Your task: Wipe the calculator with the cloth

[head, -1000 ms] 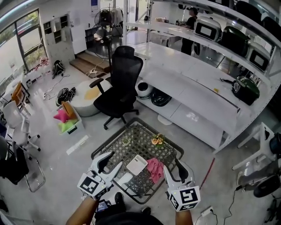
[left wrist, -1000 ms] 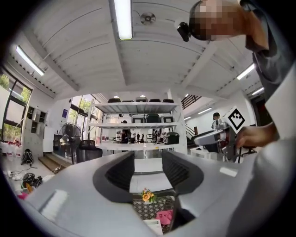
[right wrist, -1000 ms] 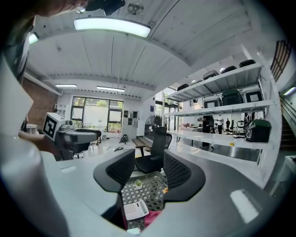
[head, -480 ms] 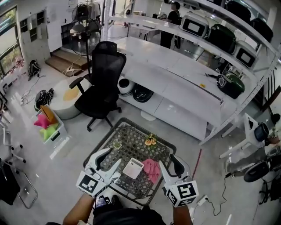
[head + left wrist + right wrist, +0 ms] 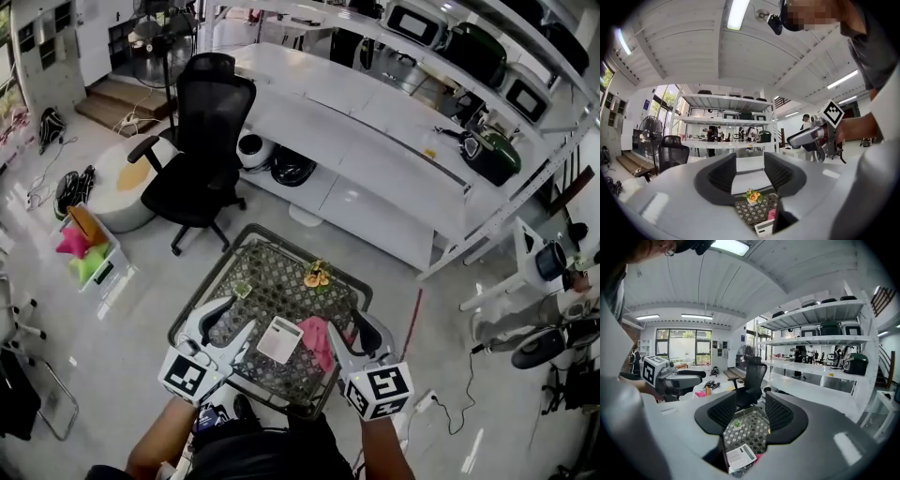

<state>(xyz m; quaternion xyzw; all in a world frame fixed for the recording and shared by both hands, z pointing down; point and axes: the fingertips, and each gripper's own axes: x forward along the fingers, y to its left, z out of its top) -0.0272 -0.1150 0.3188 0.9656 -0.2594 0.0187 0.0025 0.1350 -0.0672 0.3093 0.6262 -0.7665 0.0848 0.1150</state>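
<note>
A white calculator lies near the front of a small patterned table, with a pink cloth right beside it. My left gripper hovers open over the table's front left, empty. To the cloth's right, my right gripper also stands open and empty. In the left gripper view the jaws frame the calculator and the cloth low down. The right gripper view has the calculator below its parted jaws.
An orange flower ornament and a small green plant stand on the table's far half. Beyond the table are a black office chair and a long white counter under shelves. A box of cushions sits on the floor at left.
Both grippers have moved forward and a little down towards the table. The table, chair and counter have shifted left and nearer in the head view. The jaws have stayed open.
</note>
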